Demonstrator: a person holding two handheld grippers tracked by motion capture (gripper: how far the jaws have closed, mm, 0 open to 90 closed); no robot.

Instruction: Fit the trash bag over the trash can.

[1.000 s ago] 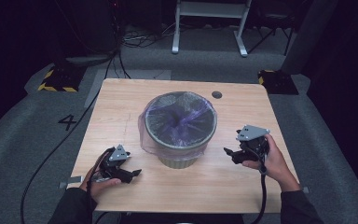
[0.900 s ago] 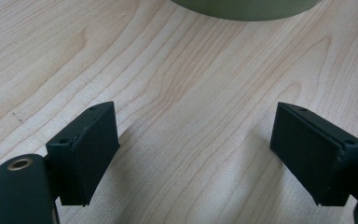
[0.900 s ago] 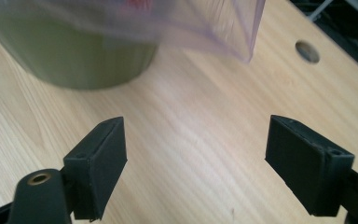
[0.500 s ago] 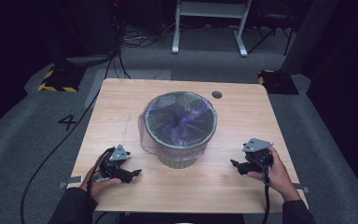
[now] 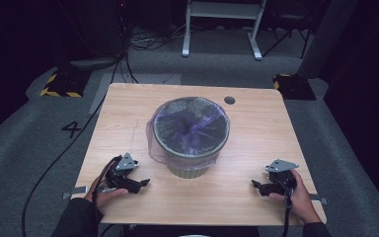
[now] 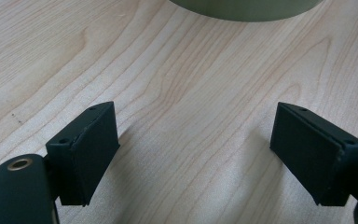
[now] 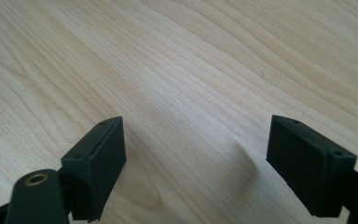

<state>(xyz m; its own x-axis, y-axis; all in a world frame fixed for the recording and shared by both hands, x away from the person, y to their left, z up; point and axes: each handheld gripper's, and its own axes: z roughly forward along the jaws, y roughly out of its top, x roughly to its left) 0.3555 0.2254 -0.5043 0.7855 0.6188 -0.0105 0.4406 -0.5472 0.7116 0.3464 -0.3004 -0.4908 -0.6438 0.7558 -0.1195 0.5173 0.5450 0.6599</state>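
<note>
The left claw [image 5: 140, 184] sits low over the near left part of the counter [image 5: 256, 143], held in a hand [image 5: 106, 193] that comes in from the near edge. Its jaws stand spread wide with bare wood between them, pinching nothing. The right claw [image 5: 256, 186] sits at the near right, in the other hand [image 5: 298, 197], jaws likewise spread wide over bare wood and holding nothing. Both claws point inward, toward each other.

Between the two claws and a little farther off stands the bin [image 5: 191, 165], a round olive-green container at the middle of the counter, nearer to the left claw than to the right one and touching neither. A thin purple bag [image 5: 190, 129] lines it: the film is folded over the rim and hangs partway down the outer wall, and it sinks into a dark hollow at the middle. What lies inside the bag cannot be made out. In the left gripper view the bin's green base [image 6: 247, 8] shows just ahead of the jaws.

Beyond the bin, a small dark round hole [image 5: 229, 100] sits near the counter's far edge.
</note>
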